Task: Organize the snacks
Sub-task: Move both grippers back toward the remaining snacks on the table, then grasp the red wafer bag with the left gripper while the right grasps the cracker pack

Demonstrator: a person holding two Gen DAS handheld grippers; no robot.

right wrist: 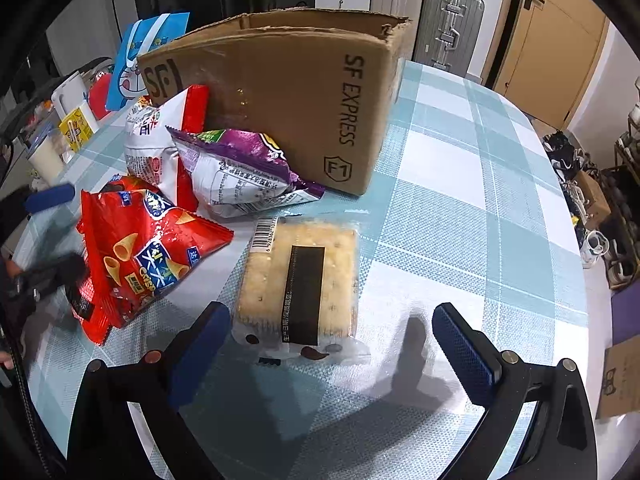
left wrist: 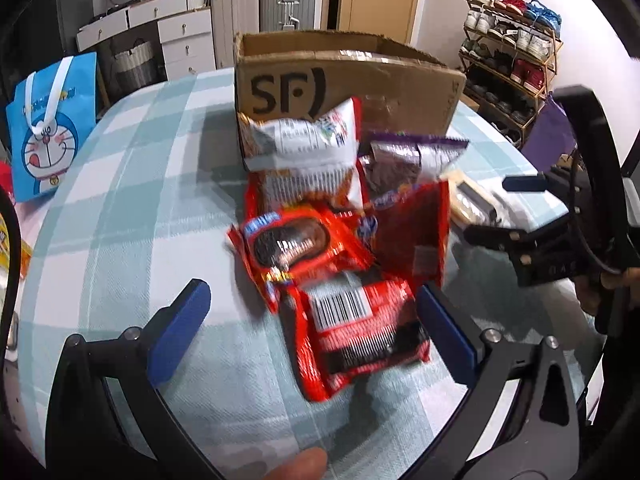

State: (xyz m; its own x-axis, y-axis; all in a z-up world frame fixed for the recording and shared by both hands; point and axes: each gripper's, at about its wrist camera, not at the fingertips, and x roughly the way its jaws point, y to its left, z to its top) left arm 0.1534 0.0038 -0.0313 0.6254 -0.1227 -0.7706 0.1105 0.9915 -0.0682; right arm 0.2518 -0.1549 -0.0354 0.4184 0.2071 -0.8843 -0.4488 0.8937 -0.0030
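An open cardboard box (left wrist: 344, 84) marked SF stands on the checked table; it also shows in the right wrist view (right wrist: 296, 92). Snack packs lie in front of it. In the left wrist view my left gripper (left wrist: 312, 328) is open over two red cookie packs (left wrist: 360, 328) (left wrist: 296, 244); behind lie a white-and-red bag (left wrist: 308, 148) and a purple bag (left wrist: 408, 160). In the right wrist view my right gripper (right wrist: 332, 352) is open just before a clear cracker pack (right wrist: 300, 280). A red cone-snack bag (right wrist: 140, 252), the purple bag (right wrist: 244, 168) and the white-and-red bag (right wrist: 160, 140) lie to its left.
A blue cartoon gift bag (left wrist: 52, 128) stands at the table's left edge. A shoe rack (left wrist: 512, 56), suitcases (left wrist: 284, 4) and white drawers (left wrist: 176, 36) stand beyond the table. The right gripper (left wrist: 520, 216) shows at the right in the left wrist view.
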